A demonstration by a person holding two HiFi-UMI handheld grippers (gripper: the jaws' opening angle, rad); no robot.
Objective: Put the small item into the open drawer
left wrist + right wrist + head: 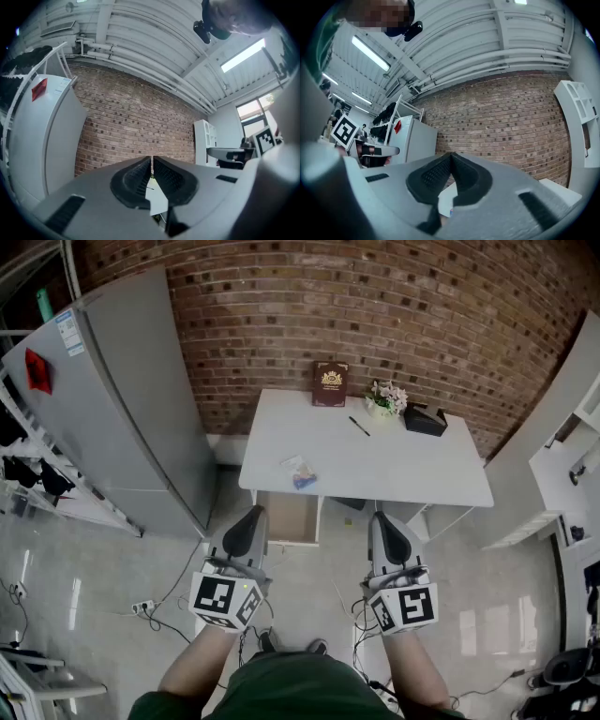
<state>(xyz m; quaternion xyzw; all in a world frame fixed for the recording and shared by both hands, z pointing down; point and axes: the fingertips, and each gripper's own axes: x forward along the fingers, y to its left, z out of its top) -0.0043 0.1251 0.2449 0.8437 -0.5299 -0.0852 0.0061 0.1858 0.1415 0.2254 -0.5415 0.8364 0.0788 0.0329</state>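
A small packet (299,472) with blue and white print lies near the front left edge of the white table (394,465). Just below that edge an open drawer (287,517) juts toward me, its inside bare. My left gripper (249,518) hangs in front of the drawer, jaws shut with nothing between them. My right gripper (385,523) is held level with it, further right, under the table's front edge, also shut and empty. Both gripper views look over closed jaws at the brick wall; the left gripper (151,161) and right gripper (451,157) each show a sliver of the table.
A grey fridge (122,399) stands left of the table. On the table's far side are a dark red book (329,383), a pen (359,426), a flower pot (385,398) and a black box (425,419). White shelving (572,465) stands at right. Cables (159,610) lie on the floor.
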